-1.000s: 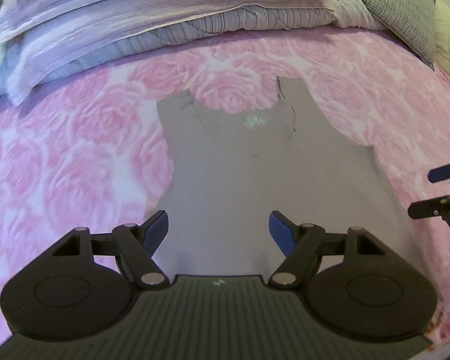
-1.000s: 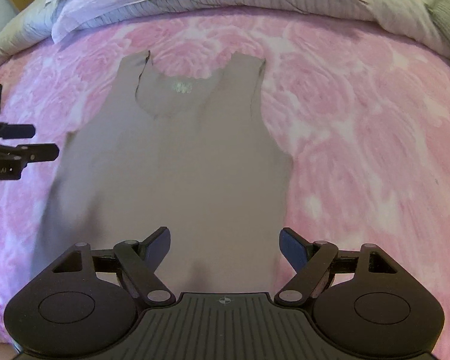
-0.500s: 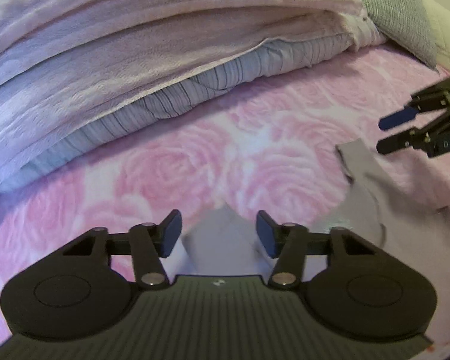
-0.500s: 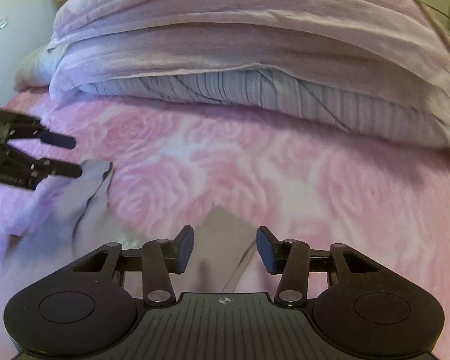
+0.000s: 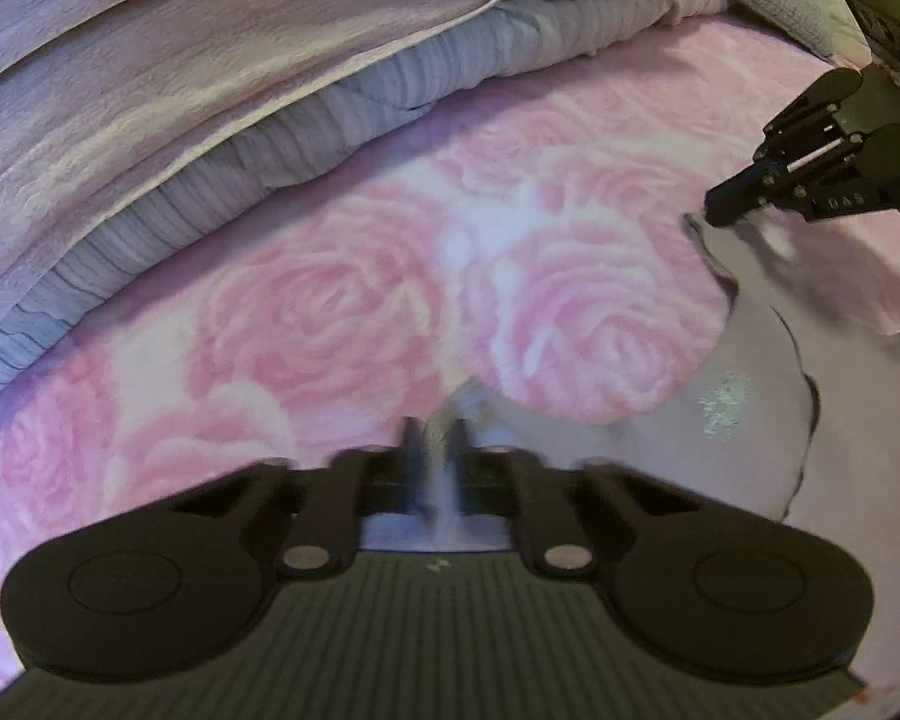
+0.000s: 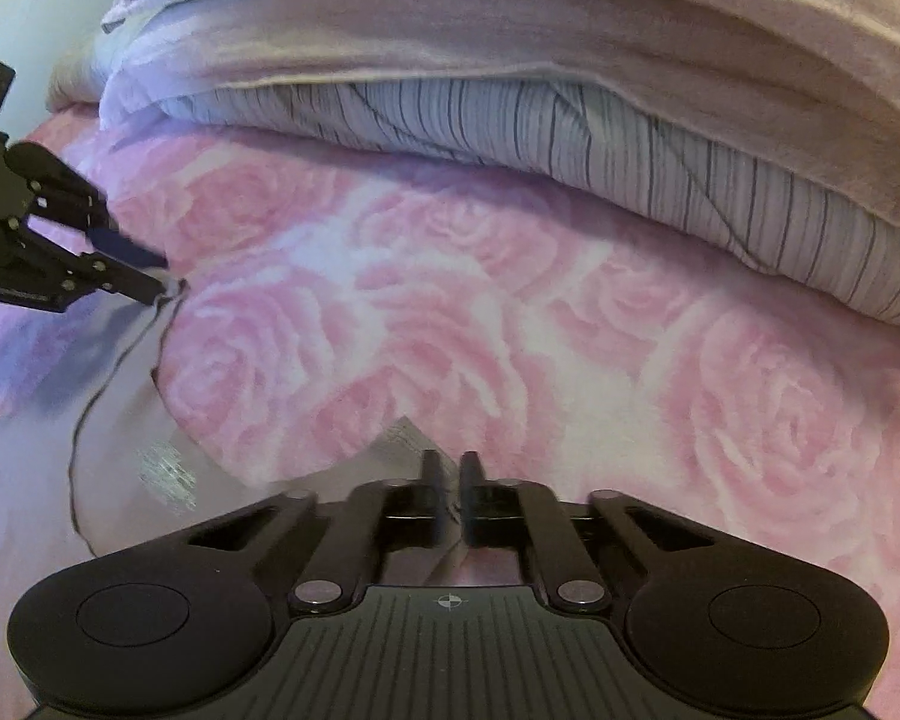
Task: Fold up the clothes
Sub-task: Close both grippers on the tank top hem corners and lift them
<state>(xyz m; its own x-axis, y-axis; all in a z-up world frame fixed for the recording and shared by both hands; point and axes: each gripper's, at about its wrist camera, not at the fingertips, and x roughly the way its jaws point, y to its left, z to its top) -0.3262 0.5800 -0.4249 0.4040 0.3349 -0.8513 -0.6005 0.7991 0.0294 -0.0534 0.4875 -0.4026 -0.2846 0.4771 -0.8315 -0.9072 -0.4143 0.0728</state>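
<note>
Left wrist view: the left claw [image 5: 435, 450] is closed on a shoulder strap of the grey top [image 5: 744, 450], which lies flat on the rose bedspread [image 5: 342, 312]. At far right the right claw [image 5: 720, 217] pinches the other strap. The frame is blurred, so grip depth is uncertain; a shallow bite could let the strap slip out on lifting.

Right wrist view: the right claw [image 6: 448, 483] is closed on its strap of the top [image 6: 48, 480]; the left claw [image 6: 159, 288] shows at far left. Uneven pulling would skew the fold or wrinkle the body. The stacked bedding [image 6: 570, 120] beyond could snag a forward swing.
</note>
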